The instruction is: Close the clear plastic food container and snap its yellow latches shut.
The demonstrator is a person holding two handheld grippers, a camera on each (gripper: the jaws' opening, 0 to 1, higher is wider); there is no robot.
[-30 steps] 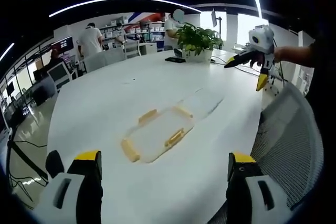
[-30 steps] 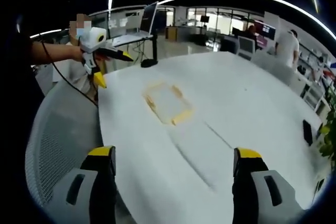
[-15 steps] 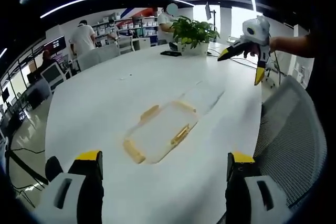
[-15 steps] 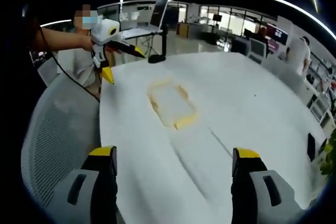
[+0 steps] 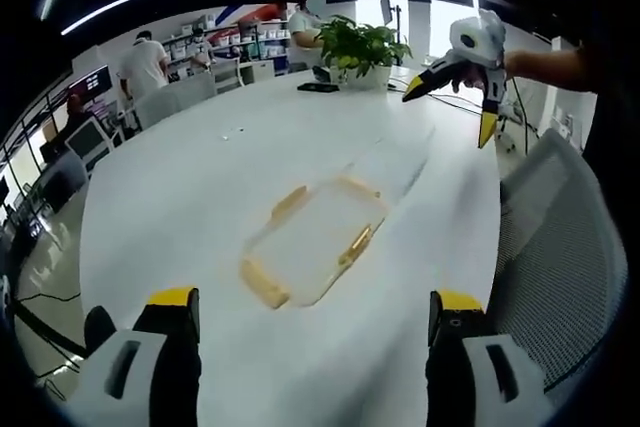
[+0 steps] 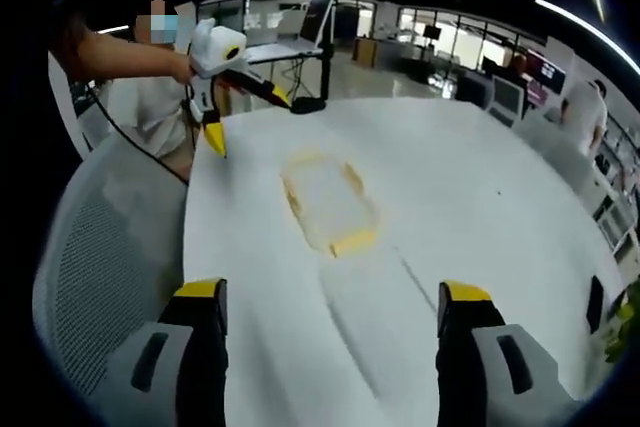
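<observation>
A clear plastic container [image 5: 310,242] with yellow latches on its sides lies flat on the white table [image 5: 190,177]. Beyond it a faint clear outline [image 5: 400,167] rests on the tabletop; I cannot tell what it is. My left gripper [image 5: 315,299] stands open, held back from the container with nothing between its jaws. The right gripper [image 5: 446,115] hangs open in the air past the table's far right edge. In the right gripper view the container [image 6: 328,202] sits mid-table ahead of my open right gripper [image 6: 333,290]. The left gripper [image 6: 250,122] hovers open at upper left, held by a hand.
A potted plant [image 5: 360,47] and a dark phone [image 5: 322,87] sit at the table's far end. A grey mesh chair [image 5: 560,237] stands by the table edge, also chair [image 6: 100,247]. A laptop on a stand [image 6: 300,37] is behind. People stand by shelves in the background.
Both views have drawn slightly closer to the container, which sits larger and more central. Each gripper stays open and raised. The container has not moved on the table.
</observation>
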